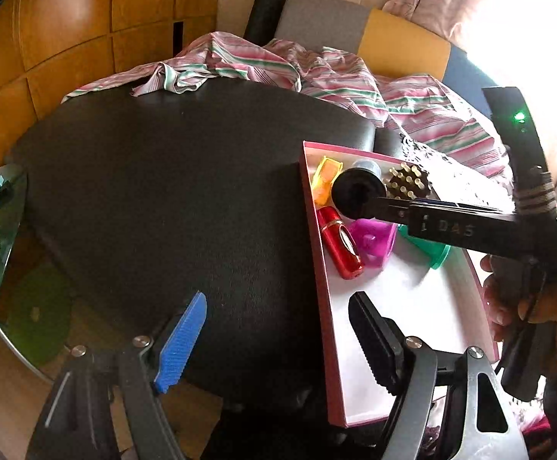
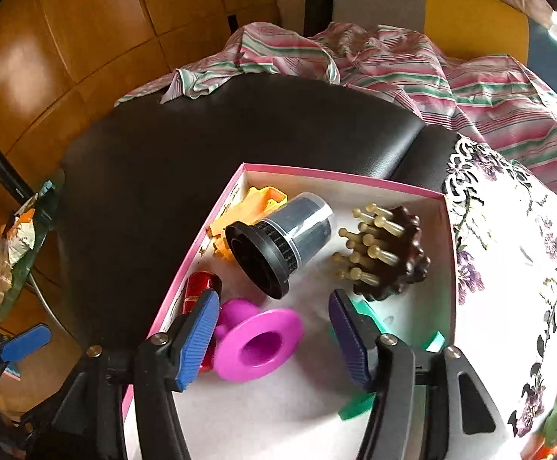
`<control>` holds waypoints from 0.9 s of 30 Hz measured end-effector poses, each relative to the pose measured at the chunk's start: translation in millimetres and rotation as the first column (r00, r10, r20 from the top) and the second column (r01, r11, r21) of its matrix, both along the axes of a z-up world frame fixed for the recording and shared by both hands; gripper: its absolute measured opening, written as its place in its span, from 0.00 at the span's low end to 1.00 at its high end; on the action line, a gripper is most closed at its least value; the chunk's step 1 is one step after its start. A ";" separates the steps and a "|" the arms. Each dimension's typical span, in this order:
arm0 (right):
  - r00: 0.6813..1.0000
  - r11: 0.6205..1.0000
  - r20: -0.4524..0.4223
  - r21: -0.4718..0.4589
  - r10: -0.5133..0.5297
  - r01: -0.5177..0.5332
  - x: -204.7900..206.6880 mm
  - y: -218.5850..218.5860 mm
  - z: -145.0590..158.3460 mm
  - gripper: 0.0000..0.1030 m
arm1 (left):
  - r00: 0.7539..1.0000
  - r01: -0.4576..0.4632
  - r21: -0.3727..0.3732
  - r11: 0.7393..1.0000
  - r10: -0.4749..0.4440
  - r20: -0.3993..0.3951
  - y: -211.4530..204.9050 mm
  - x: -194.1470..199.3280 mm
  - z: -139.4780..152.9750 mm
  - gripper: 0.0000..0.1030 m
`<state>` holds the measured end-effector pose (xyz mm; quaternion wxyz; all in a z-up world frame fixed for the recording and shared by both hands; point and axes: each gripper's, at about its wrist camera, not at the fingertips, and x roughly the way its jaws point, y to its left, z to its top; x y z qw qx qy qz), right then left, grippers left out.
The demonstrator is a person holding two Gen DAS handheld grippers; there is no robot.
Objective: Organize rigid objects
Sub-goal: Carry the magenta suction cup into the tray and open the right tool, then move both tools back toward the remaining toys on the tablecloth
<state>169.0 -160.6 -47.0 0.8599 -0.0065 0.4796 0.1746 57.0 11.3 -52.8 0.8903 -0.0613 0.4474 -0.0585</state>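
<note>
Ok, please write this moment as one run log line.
left gripper: open, empty | right gripper: open, above pink box | purple funnel: in box

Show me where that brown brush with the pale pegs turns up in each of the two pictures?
Left wrist view: the brown peg brush lies right of centre, at the far end of the pink box, just right of the black lidded cup.
Right wrist view: it lies right of centre, in the box's far right corner.
Shared landmark: the black lidded cup, on the brush's left side in both.
</note>
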 end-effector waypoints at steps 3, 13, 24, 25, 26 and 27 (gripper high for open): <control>1.000 1.000 0.005 0.009 -0.006 0.006 -4.1 -5.4 3.5 0.61 | 1.000 0.000 0.008 1.000 0.000 0.005 -0.6 -0.7 1.4 0.75; 0.998 0.999 0.048 0.031 -0.037 0.035 -32.1 -17.1 14.2 0.61 | 0.999 0.011 0.032 0.999 -0.012 0.038 -6.7 -8.1 8.7 0.75; 0.994 0.996 0.092 0.065 -0.059 0.053 -59.3 -31.8 29.8 0.61 | 0.998 0.033 0.050 0.998 -0.036 0.046 -15.0 -10.7 10.9 0.75; 0.994 0.996 0.095 0.065 -0.060 0.054 -61.0 -33.3 30.8 0.61 | 0.998 0.036 0.053 0.998 -0.039 0.048 -16.2 -11.1 11.2 0.75; 0.993 0.996 0.096 0.066 -0.061 0.055 -62.3 -34.3 31.2 0.61 | 0.998 0.039 0.056 0.998 -0.042 0.049 -17.3 -11.8 11.4 0.75; 0.993 0.996 0.098 0.069 -0.063 0.056 -63.5 -35.5 31.6 0.61 | 0.998 0.042 0.059 0.997 -0.045 0.050 -18.7 -12.1 11.4 0.75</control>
